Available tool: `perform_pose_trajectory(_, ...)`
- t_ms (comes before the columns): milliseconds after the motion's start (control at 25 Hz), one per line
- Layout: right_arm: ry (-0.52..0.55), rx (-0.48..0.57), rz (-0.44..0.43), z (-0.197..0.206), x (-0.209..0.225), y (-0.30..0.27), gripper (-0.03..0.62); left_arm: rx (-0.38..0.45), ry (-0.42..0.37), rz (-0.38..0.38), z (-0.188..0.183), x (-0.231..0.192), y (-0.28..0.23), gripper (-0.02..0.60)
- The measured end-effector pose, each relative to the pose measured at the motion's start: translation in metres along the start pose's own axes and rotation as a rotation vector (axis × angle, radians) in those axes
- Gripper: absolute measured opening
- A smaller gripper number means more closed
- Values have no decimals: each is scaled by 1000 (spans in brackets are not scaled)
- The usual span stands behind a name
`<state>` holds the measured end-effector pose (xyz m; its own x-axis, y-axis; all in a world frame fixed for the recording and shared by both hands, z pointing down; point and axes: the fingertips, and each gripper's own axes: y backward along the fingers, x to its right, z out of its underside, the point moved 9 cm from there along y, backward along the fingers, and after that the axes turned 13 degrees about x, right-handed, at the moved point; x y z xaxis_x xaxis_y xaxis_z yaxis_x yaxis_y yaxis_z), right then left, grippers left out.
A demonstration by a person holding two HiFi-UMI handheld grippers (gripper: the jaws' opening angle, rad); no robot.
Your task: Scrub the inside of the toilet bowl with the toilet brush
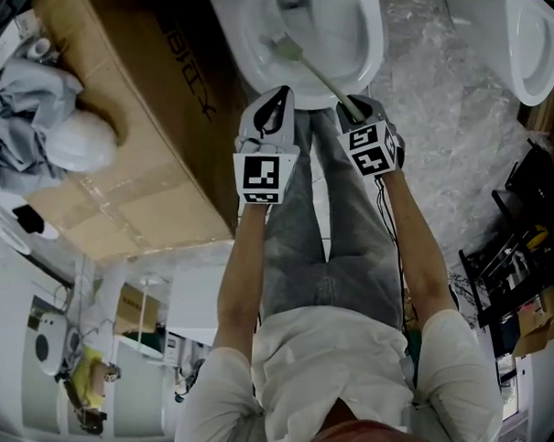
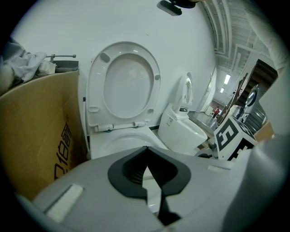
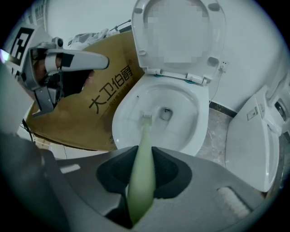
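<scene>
Scrubbing looks under way: the right gripper (image 3: 140, 170) clamps the pale green plastic toilet brush (image 3: 142, 145), its bristles inside the white ceramic toilet bowl (image 3: 195, 136) beside the drain. The left gripper (image 2: 147, 170) sits closed and empty. Next, the head probably needs sweeping round the bowl wall.

The grey two-jaw right gripper (image 3: 141, 176) has its dark pads closed on the pale green plastic handle of a toilet brush (image 3: 143, 138), whose small white bristle head lies down inside the white ceramic toilet bowl (image 3: 185, 103), against the near left wall and just beside the drain hole. The toilet's white seat and lid (image 3: 218, 28) stand raised against the wall. A brown cardboard box with black print (image 3: 86, 118) is touching the bowl's left side, the grey left gripper (image 3: 88, 61) hangs over that box, and a second white toilet (image 3: 251, 136) stands on the grey marbled floor (image 3: 216, 124) at right.
</scene>
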<state>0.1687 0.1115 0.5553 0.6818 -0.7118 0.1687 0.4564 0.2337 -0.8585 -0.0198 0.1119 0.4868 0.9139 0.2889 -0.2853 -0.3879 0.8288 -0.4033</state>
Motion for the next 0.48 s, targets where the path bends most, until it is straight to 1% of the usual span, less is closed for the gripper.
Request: perform_pose_trajectory(480, 92, -86, 16, 20, 10, 13, 91, -15, -5, 29, 1, 2, -4, 17)
